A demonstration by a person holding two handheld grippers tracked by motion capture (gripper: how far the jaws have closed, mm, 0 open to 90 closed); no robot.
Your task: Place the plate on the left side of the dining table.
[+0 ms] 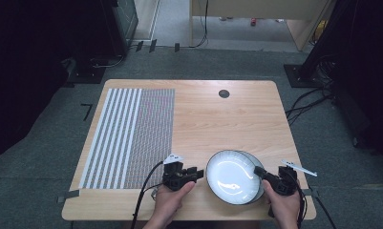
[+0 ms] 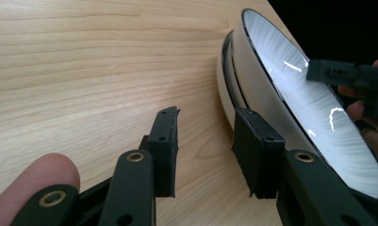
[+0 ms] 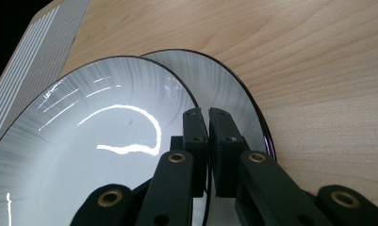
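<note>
Two white plates with dark rims lie stacked near the table's front edge. The upper plate (image 1: 231, 177) (image 3: 106, 155) sits shifted to the left over the lower plate (image 1: 254, 157) (image 3: 224, 89). My right gripper (image 1: 260, 171) (image 3: 209, 141) is shut on the upper plate's right rim. My left gripper (image 1: 197, 172) (image 2: 205, 146) is open just left of the plates, nothing between its jaws. In the left gripper view the upper plate (image 2: 309, 108) rises at an angle off the lower plate (image 2: 226, 80), and the right gripper's jaw tip rests on its far side.
A striped and patterned mat (image 1: 127, 136) covers the left part of the wooden table (image 1: 218, 114). A small black round cap (image 1: 224, 93) sits near the far edge. Cables and dark stands surround the table on the floor.
</note>
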